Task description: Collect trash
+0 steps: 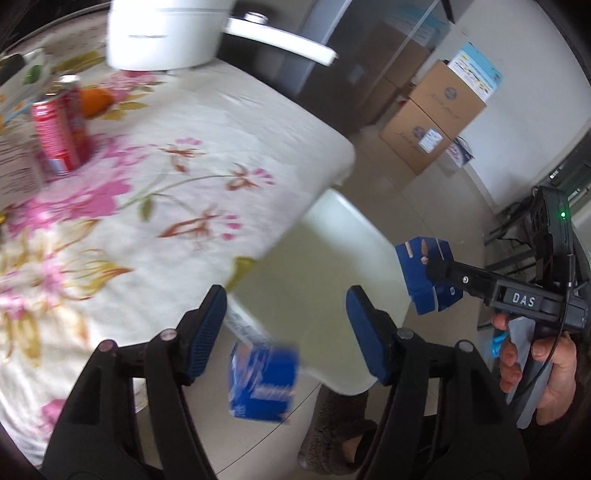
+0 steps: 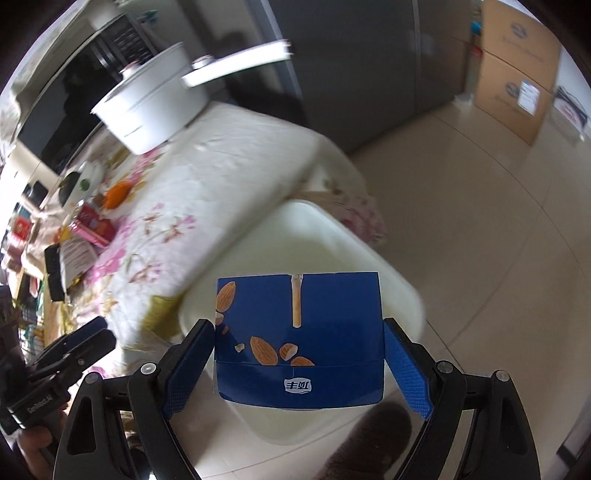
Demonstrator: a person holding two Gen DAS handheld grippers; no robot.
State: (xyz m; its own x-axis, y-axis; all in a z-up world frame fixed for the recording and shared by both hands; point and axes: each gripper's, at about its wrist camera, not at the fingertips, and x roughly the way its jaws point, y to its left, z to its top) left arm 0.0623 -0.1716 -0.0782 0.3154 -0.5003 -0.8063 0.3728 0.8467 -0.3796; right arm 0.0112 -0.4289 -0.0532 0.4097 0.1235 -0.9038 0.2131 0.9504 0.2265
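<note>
My right gripper (image 2: 299, 354) is shut on a blue snack box with almond pictures (image 2: 299, 339) and holds it above a white bin (image 2: 388, 273) beside the table. The same box (image 1: 424, 273) shows in the left wrist view in the right gripper (image 1: 436, 273). My left gripper (image 1: 288, 325) is open over the bin (image 1: 332, 266). A small blue carton (image 1: 264, 380) is blurred in the air just below its fingers, not touching them. A red can (image 1: 59, 133) stands on the table at the far left.
The table has a floral cloth (image 1: 166, 192). On it are a white pot (image 1: 166, 33), an orange (image 1: 96, 101) and a paper box (image 1: 14, 166). Cardboard boxes (image 1: 436, 118) are stacked on the floor by the wall. A slippered foot (image 1: 340, 428) is below the bin.
</note>
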